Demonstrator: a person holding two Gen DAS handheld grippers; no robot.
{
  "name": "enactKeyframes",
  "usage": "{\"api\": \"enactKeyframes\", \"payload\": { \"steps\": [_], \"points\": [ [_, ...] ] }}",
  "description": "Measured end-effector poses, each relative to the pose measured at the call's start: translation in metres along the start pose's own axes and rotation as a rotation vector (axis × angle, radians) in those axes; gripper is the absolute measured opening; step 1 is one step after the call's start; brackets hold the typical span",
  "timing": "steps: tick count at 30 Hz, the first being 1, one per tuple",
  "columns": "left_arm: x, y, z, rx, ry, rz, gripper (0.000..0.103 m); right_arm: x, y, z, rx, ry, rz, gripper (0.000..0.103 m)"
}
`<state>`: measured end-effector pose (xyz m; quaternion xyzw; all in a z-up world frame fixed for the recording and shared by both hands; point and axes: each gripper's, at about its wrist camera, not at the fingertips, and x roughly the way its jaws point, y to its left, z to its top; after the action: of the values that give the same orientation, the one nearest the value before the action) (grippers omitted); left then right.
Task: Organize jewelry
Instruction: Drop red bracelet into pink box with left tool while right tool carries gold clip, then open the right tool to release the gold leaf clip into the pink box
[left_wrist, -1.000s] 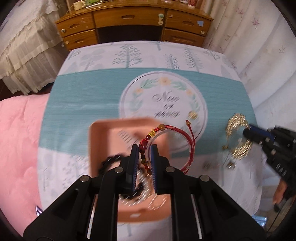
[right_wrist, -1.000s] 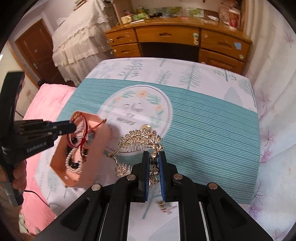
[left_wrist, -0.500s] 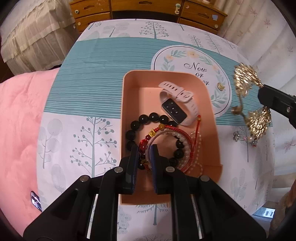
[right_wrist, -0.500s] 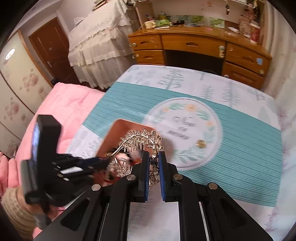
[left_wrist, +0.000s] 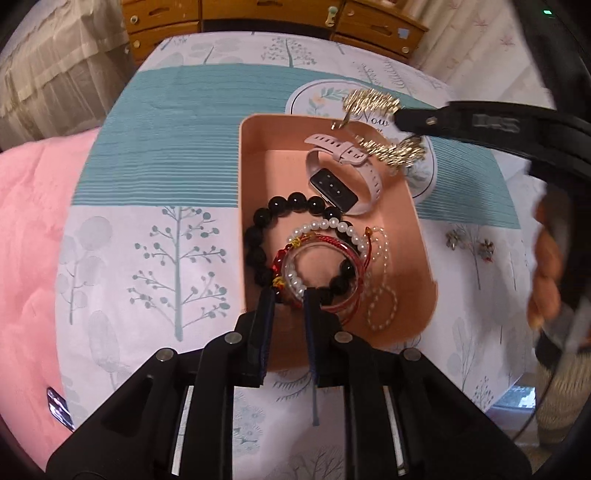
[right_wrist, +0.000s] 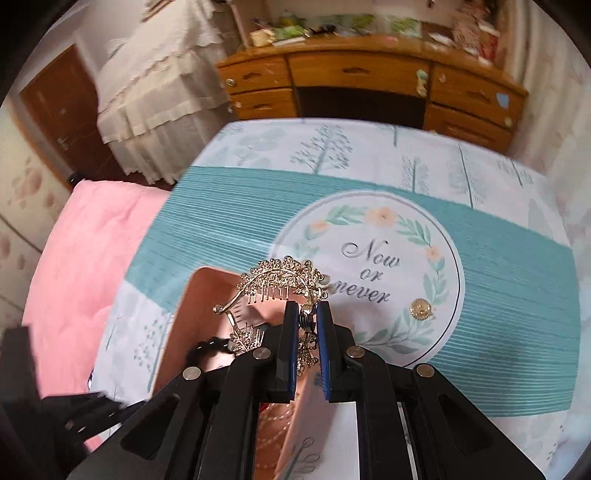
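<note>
Two tools are working: the right tool (right_wrist: 307, 318) is gripping the gold hair comb (left_wrist: 373, 105) above the pink tray's (left_wrist: 255, 127) far right corner; the left tool (left_wrist: 287, 301), jaws parted, is straddling the red bracelet (left_wrist: 317, 243) in the tray.

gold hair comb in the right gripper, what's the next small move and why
Probably lower it a little and open. The right gripper holds the gold hair comb above the pink tray's far end, over the watch, while small pieces lie on the cloth.
</note>
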<state>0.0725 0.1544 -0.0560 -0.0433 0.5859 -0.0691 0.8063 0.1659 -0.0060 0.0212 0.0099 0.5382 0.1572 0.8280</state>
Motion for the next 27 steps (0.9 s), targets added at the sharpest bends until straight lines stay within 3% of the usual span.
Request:
{"api": "enactKeyframes", "payload": {
  "steps": [5,17,27],
  "points": [
    [-0.008,0.011,-0.002,-0.016,-0.012,-0.041,0.017,0.021,0.0,0.001,-0.014,0.024,-0.019,0.01],
    [-0.017,0.013,-0.001,0.001,-0.021,-0.073,0.017,0.031,0.054,-0.012,-0.147,0.06,0.025,0.01],
    [-0.02,0.01,0.002,0.004,-0.024,-0.054,0.017,0.024,0.036,-0.013,-0.124,0.073,0.005,0.01]
  ]
}}
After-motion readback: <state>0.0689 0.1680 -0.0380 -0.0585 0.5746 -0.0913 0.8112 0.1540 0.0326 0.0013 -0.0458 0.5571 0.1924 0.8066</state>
